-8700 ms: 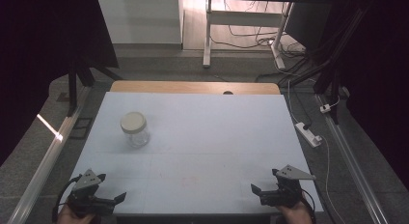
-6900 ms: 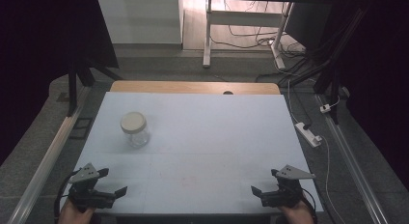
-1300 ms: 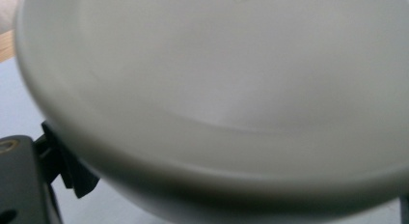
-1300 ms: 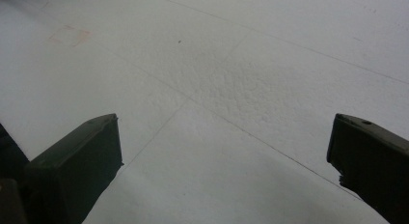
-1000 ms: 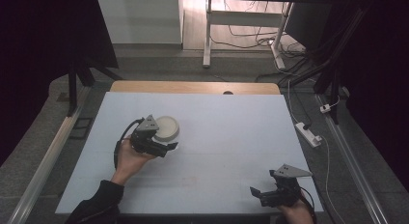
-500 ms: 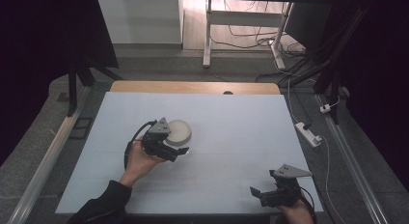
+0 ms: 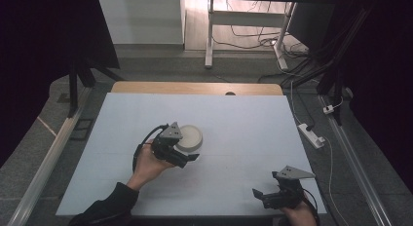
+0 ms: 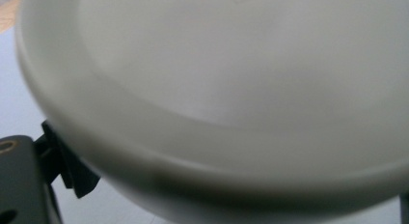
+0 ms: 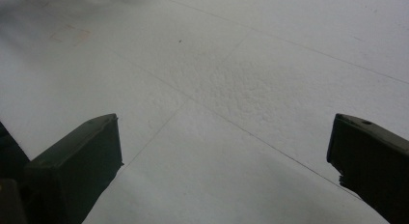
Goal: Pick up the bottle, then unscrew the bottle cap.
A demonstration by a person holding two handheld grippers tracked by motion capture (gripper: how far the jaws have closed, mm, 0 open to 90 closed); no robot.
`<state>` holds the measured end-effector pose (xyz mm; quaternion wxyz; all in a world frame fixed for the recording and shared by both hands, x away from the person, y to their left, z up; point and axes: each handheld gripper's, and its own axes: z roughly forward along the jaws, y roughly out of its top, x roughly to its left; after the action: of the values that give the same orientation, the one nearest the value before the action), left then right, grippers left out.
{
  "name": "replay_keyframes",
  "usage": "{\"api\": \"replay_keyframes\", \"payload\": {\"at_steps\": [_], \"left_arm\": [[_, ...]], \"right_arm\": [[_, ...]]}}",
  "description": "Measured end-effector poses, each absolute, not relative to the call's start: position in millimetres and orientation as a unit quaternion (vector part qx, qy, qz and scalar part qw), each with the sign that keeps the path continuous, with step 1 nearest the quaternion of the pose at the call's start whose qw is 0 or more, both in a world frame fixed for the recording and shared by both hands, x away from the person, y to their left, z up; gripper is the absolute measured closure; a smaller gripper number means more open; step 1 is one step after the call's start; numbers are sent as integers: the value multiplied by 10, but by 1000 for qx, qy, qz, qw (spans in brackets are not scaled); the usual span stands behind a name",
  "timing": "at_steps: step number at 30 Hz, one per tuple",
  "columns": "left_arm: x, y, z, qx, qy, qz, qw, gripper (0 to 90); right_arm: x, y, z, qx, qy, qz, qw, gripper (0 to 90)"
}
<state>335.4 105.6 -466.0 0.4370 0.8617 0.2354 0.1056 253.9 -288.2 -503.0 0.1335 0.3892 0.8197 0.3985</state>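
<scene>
While the left gripper (image 7: 187, 154) stands against the jar (image 7: 189, 138), the entry runs as follows.

Jar: white lid uppermost, so its long axis appears upright or nearly so; it sits a little left of the middle of the table (image 7: 253, 119). From the high view I cannot tell whether it rests on the table or is lifted just clear. In the left gripper view the lid (image 8: 231, 89) looms very close and blurred, its rim just above one dark jaw at the lower left.

Left gripper: just on the near-left side of the jar, touching it, jaws reaching around the body beneath the lid. Judged to be closed on the jar; the far jaw is hidden behind it. The hand (image 7: 148, 165) and dark sleeve (image 7: 109, 204) trail from the jar toward the near edge of the table.

Right gripper (image 7: 265, 194): well apart from the jar, to its right and nearer the person, by the near right corner of the table. Its own view shows both jaws spread wide over bare table (image 9: 231, 89), with nothing between them.

Governing relation: the jar lies up and to the left of the right gripper, with open table between. The left hand is by far the nearer. Any move of the jar, by this reading, falls to the left; the right would have to cross toward the jar to share the work, perhaps at the lid.
</scene>
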Motion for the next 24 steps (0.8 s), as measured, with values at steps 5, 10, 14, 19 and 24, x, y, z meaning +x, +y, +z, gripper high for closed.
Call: {"api": "replay_keyframes", "payload": {"at_steps": [5, 10, 14, 19, 24], "left_arm": [[3334, 1005, -4650, 864, 228, 103, 438, 74], [3322, 989, -4648, 866, 224, 103, 435, 73], [3324, 990, -4652, 866, 223, 101, 436, 74], [3322, 994, -4651, 866, 224, 102, 436, 74], [3316, 995, -4648, 865, 223, 103, 438, 74]], "right_arm": [[2539, -2881, -5030, 389, 820, 398, 133, 0], [2538, -2886, -5029, 389, 820, 398, 133, 0], [2539, -2879, -5029, 389, 820, 397, 134, 0], [2534, -2878, -5025, 388, 821, 397, 136, 0], [2526, -2875, -5017, 385, 820, 399, 139, 0]]}}
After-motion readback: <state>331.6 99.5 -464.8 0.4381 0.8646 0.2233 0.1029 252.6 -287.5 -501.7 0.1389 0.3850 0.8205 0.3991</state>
